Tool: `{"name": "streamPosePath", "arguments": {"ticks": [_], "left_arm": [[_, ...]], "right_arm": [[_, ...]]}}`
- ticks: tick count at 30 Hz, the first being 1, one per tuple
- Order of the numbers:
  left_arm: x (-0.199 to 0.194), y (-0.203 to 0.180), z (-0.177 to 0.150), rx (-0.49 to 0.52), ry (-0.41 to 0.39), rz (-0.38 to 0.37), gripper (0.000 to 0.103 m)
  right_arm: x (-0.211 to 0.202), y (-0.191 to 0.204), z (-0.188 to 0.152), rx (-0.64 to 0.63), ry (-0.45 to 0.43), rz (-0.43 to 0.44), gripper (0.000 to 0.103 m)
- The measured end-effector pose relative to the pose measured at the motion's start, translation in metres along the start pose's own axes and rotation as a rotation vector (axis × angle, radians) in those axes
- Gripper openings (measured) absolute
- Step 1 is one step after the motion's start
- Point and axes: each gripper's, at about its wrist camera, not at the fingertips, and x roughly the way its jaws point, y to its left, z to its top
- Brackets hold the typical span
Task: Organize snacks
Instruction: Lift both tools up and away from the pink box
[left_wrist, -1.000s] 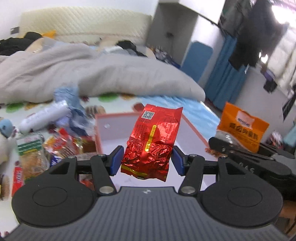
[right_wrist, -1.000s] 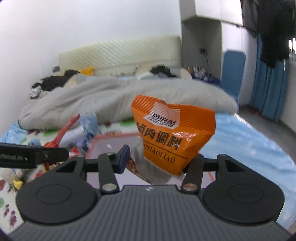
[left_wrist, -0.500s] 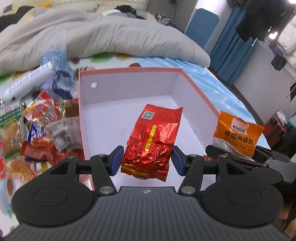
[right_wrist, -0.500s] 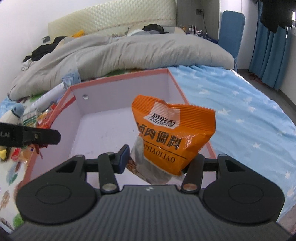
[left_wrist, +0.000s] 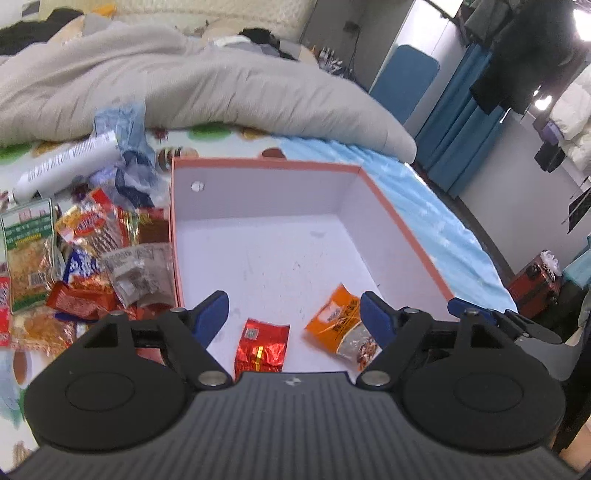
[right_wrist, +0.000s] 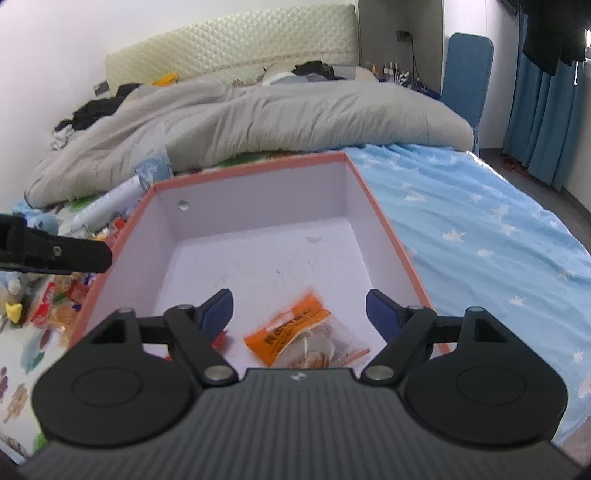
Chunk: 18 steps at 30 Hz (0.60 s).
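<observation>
Both hand-held grippers hang over the near end of the open box (left_wrist: 402, 225) on the bed, jaws just spread apart and gripping nothing. Below the left hand-held gripper (left_wrist: 293, 314), the red foil packet (left_wrist: 263, 349) lies flat on the box floor, between its blue pads but well under them. Beneath the right hand-held gripper (right_wrist: 299, 308) lies the orange snack bag (right_wrist: 295, 330), slightly blurred, on the same floor, just right of the red packet. Left of the box, a heap of loose snack packets (left_wrist: 85, 266) covers the bed sheet (right_wrist: 480, 229).
</observation>
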Motion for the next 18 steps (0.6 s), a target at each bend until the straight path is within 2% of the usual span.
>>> {"name": "streamPosePath", "arguments": {"ticks": [5,12,18], "left_arm": [[-0.029,-0.006,0.006,0.04,-0.074,0.012,0.082],[-0.079,-0.01,0.003,0.083,-0.235,0.06,0.082],[-0.11,-0.003,-0.005,0.101,-0.283,0.069,0.082]], "right_arm": [[-0.021,0.003,0.01,0.007,-0.071,0.005,0.081],[-0.055,0.015,0.022,0.004,-0.179,0.007,0.081],[-0.077,0.036,0.024,-0.02,-0.241,0.037,0.081]]}}
